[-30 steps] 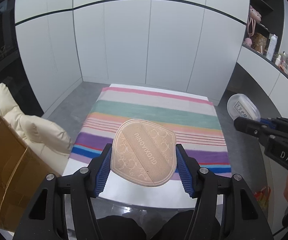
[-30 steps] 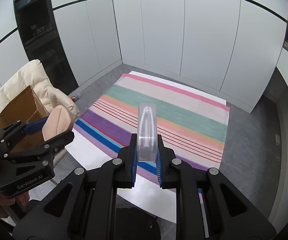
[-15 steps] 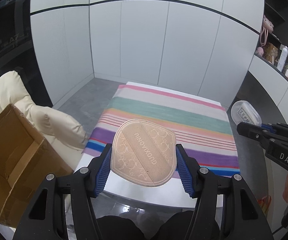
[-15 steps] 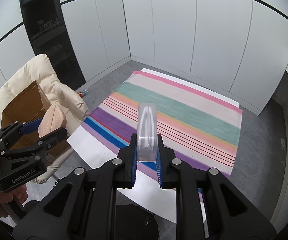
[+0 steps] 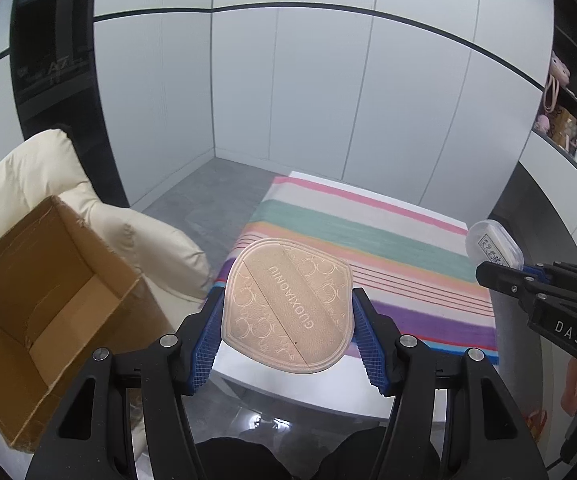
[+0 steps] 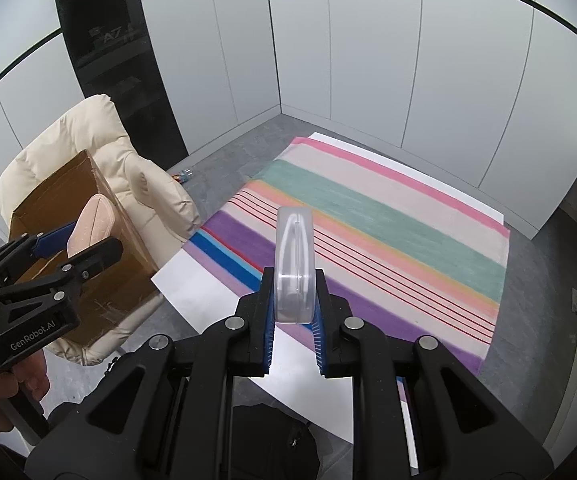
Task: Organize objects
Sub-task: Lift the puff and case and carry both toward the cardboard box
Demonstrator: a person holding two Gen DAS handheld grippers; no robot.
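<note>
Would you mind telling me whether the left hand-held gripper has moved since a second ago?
Yes. The left hand-held gripper, holding the pink pad, has shifted left toward the cardboard box.

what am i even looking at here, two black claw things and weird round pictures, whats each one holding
These are two hand-held grippers, each with a fisheye camera looking along its fingers, one picture per camera. The left gripper is clamped on a flat beige pad. The right gripper pinches a clear plastic case edge-on. Below is a white table with a striped cloth. To the left, an open cardboard box sits on a cream chair.
</note>
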